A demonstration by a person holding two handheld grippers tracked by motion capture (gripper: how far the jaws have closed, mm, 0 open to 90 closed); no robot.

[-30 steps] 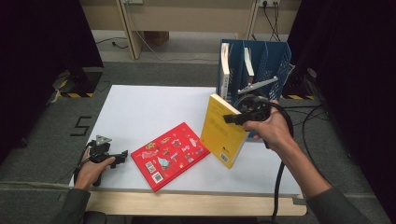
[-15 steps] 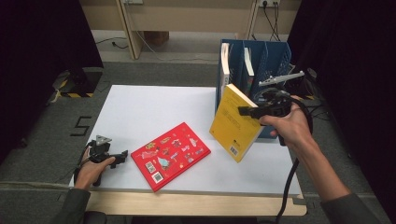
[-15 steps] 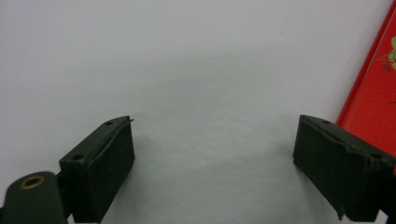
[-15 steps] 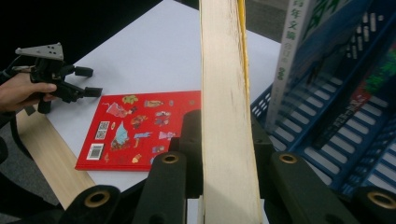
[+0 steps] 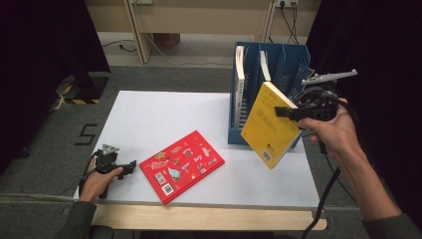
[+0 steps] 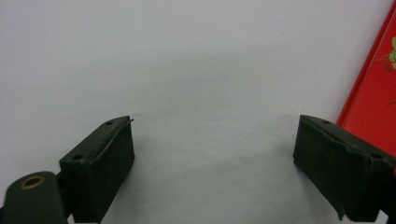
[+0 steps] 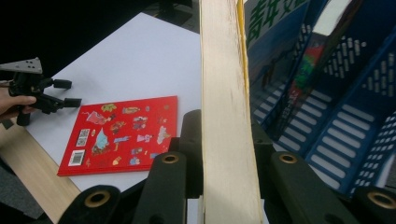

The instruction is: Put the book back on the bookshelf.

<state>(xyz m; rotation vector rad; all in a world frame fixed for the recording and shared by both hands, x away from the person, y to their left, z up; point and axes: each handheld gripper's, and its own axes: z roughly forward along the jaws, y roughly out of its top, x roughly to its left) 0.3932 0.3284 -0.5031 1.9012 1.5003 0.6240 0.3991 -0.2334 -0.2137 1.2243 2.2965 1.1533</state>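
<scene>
Left gripper: rests on the white table at about 8 o'clock of the tabletop in the high view, held by the person's left hand. Jaws released, standing wide apart over bare table surface in the left gripper view, nothing between them.
Red book: lies flat, cover up, at roughly 6 o'clock of the table, just beside the left gripper at its 3 o'clock, not touching it. Its red edge shows at 2 o'clock in the left gripper view.
Blue file rack: stands at 2 o'clock of the table, upright, slotted compartments. Two books stand inside; the white-spined book is in the leftmost slot.
Yellow book: lifted clear of the table, tilted, in front of the rack at its 6 o'clock. Page edges face the right gripper view.
Right gripper: clenched on the yellow book's upper edge, pads pressing both covers, carried by the right hand at 3 o'clock.
</scene>
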